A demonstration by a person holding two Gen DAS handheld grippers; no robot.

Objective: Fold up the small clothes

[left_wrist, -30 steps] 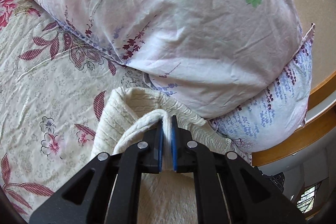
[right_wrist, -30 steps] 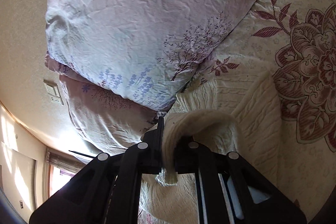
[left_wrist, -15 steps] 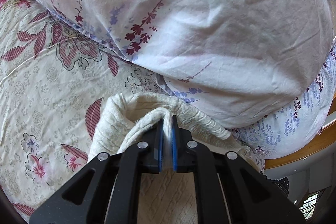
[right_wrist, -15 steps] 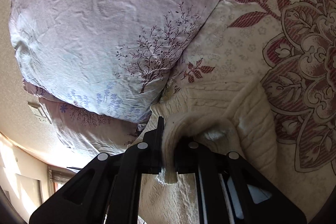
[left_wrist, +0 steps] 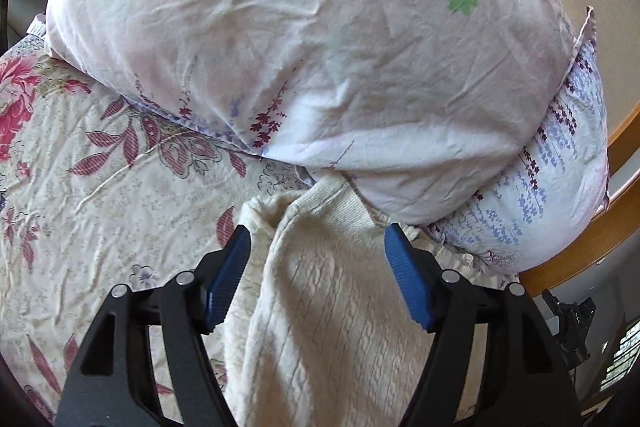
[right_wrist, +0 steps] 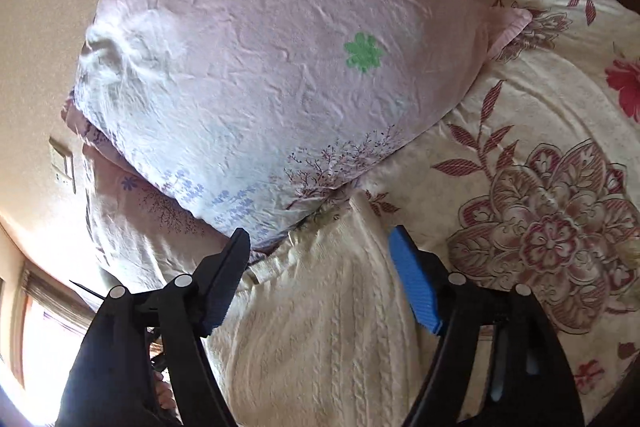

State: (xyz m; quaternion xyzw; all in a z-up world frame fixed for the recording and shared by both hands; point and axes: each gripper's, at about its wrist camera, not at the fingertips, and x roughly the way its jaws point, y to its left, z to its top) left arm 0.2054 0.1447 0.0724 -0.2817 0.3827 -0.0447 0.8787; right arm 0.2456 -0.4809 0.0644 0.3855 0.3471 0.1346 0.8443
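Cream knit garment [left_wrist: 340,307] lies on the floral bed [left_wrist: 80,207], top edge tucked against the pink pillows [left_wrist: 320,47], long axis running from both grippers toward them. Left gripper [left_wrist: 316,267] and right gripper [right_wrist: 320,267] released, jaws spread, straddling the cloth at similar range. Only the right view shows a wall switch [right_wrist: 64,163]; only the left shows the wooden bed frame [left_wrist: 580,247].

Bed with cream floral sheet [left_wrist: 100,195], cream knit garment [left_wrist: 340,307] lying on it, stacked pillows [left_wrist: 320,47] behind
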